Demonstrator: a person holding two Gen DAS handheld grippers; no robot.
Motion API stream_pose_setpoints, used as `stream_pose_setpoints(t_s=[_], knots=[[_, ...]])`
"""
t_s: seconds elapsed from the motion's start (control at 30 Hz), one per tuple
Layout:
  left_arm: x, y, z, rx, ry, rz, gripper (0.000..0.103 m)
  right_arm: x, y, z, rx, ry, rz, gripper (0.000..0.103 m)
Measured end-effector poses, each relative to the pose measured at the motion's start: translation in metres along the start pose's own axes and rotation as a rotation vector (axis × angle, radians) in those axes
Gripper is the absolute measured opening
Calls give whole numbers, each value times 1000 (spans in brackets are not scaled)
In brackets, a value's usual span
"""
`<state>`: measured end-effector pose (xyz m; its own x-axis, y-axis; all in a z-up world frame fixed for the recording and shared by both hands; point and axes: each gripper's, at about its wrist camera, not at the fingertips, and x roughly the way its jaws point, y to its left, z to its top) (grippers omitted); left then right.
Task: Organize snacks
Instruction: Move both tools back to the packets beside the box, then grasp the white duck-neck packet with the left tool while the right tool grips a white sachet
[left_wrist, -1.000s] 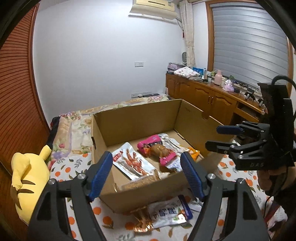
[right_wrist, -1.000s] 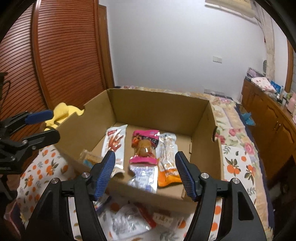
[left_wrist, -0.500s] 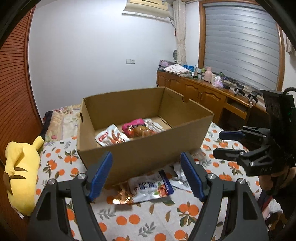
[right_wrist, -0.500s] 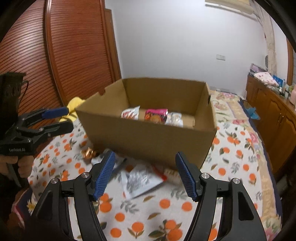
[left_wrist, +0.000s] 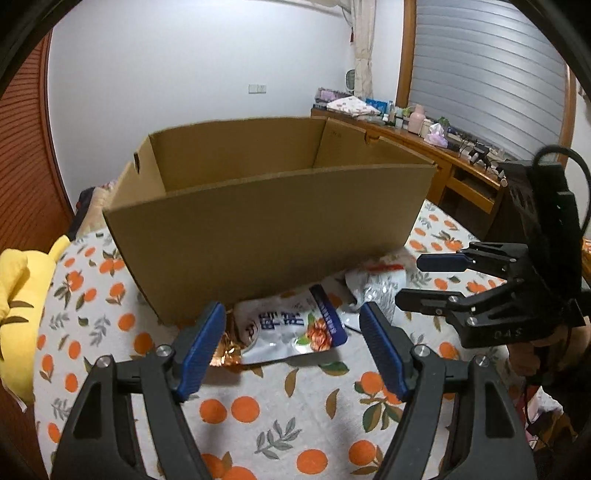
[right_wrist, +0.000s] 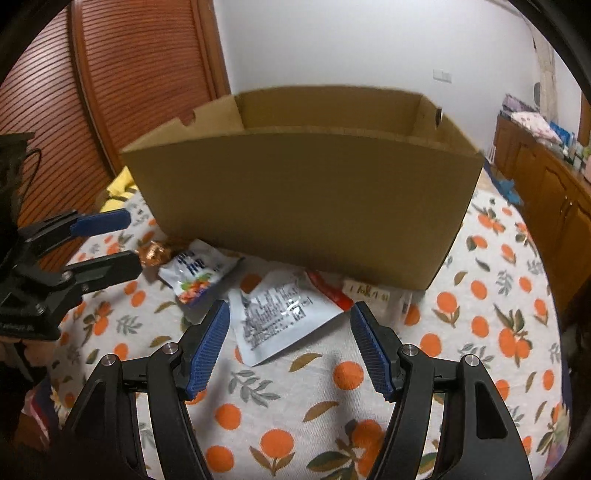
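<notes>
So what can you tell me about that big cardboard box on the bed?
The cardboard box is plain brown corrugated card, open-topped, with cut-out hand holes in its end walls. It sits upright on the orange-print sheet. Its inside floor is hidden from here. Snack packets lie against its near wall; neither gripper touches it.

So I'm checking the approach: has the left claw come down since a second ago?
Yes. The left claw has dropped: the cardboard box interior was visible from above, and now only its near wall shows, with the blue-white packet between its fingers.
</notes>
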<state>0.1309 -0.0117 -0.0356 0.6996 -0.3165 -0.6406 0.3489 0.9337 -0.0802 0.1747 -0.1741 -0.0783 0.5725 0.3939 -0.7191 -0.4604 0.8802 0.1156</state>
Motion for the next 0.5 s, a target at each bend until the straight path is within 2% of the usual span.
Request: stream_pose_setpoints(t_s=[0.5], knots=[[12,6,-11,-29,40,14,75,25,-2,3,55,57,36,70]])
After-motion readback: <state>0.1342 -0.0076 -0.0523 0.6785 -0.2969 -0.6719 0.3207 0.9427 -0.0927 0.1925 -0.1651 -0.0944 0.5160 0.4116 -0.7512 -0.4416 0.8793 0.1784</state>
